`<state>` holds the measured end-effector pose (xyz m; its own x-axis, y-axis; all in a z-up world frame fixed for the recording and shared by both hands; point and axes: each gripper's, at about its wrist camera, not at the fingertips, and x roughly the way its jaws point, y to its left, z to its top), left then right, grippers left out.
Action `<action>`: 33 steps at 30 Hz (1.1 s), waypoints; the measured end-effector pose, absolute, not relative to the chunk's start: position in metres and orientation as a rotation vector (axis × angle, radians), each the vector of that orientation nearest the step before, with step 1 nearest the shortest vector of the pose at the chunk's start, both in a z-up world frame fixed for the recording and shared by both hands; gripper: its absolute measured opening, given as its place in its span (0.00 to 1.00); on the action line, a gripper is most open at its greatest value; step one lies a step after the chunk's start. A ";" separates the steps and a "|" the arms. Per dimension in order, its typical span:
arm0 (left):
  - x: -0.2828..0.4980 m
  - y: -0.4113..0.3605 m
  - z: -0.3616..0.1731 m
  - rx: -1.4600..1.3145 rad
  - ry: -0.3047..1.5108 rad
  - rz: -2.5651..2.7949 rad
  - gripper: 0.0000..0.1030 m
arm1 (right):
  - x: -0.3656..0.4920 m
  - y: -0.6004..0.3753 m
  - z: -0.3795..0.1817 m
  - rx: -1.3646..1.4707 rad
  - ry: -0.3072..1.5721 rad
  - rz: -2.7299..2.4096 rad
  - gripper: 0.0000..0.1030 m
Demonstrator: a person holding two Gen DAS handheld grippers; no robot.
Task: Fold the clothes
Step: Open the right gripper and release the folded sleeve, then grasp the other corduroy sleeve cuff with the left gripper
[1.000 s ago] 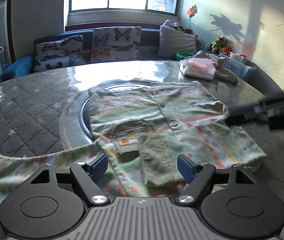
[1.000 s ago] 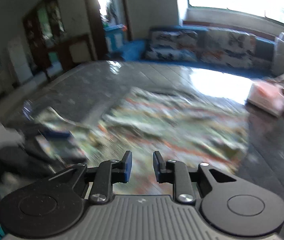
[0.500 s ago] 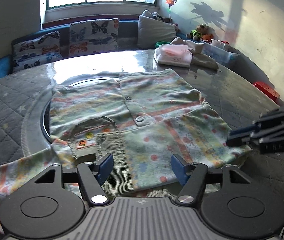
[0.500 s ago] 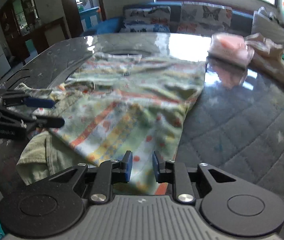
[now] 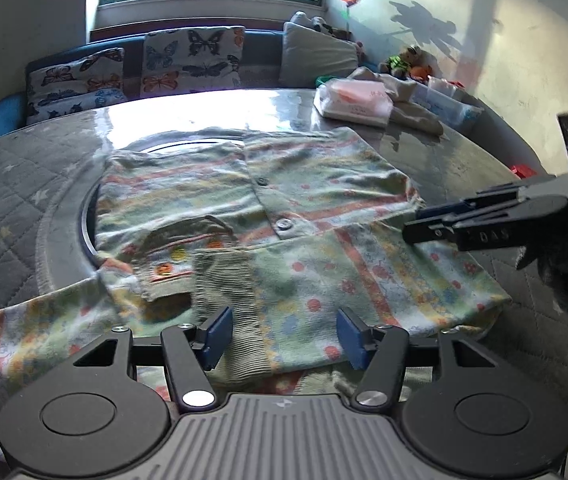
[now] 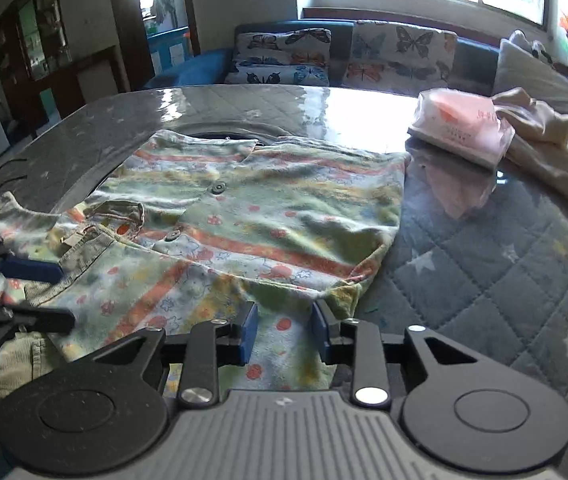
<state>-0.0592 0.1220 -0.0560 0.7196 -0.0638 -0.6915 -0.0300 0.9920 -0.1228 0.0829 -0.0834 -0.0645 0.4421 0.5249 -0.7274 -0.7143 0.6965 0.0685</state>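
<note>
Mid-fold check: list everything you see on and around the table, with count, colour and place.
Shirt: one, green with orange stripes, spread mid-table, buttoned.
Tissue pack: one, pink, far right of table.
Beige garment: one, crumpled beside the tissue pack.
Table: one, grey quilted cover.
Butterfly cushions: several, on blue sofa behind.
Stuffed toy: one, by the wall.
Left gripper: open, over near hem.
Right gripper: open, over right sleeve.

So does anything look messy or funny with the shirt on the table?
Yes. The patterned shirt is only partly folded: one sleeve trails off to the left, and the ribbed green cuff lies bunched across the front near the left gripper. The fabric is wrinkled. Nothing looks torn or spilled.
</note>
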 end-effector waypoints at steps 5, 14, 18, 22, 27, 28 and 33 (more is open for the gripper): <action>-0.084 0.150 -0.041 -0.173 0.716 0.090 0.60 | 0.070 -0.082 -0.055 -0.284 0.769 0.798 0.40; -0.145 0.250 -0.034 -0.303 0.661 0.510 0.58 | 0.051 -0.077 -0.045 -0.287 0.745 0.836 0.45; -0.161 0.277 -0.040 -0.323 0.659 0.634 0.58 | 0.045 -0.076 -0.042 -0.288 0.736 0.840 0.46; -0.177 0.305 -0.047 -0.341 0.656 0.757 0.58 | 0.041 -0.075 -0.039 -0.292 0.731 0.848 0.47; -0.184 0.325 -0.055 -0.354 0.669 0.821 0.59 | 0.037 -0.072 -0.036 -0.292 0.727 0.860 0.48; -0.184 0.328 -0.056 -0.359 0.672 0.822 0.59 | 0.036 -0.072 -0.036 -0.291 0.727 0.862 0.48; -0.184 0.337 -0.063 -0.391 0.681 0.820 0.58 | 0.034 -0.071 -0.034 -0.294 0.725 0.866 0.49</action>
<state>-0.1840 0.3369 -0.0632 0.4899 0.5357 -0.6878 -0.7744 0.6297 -0.0613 0.0339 -0.0708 -0.0339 0.4318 0.5872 -0.6846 -0.7771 0.6275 0.0481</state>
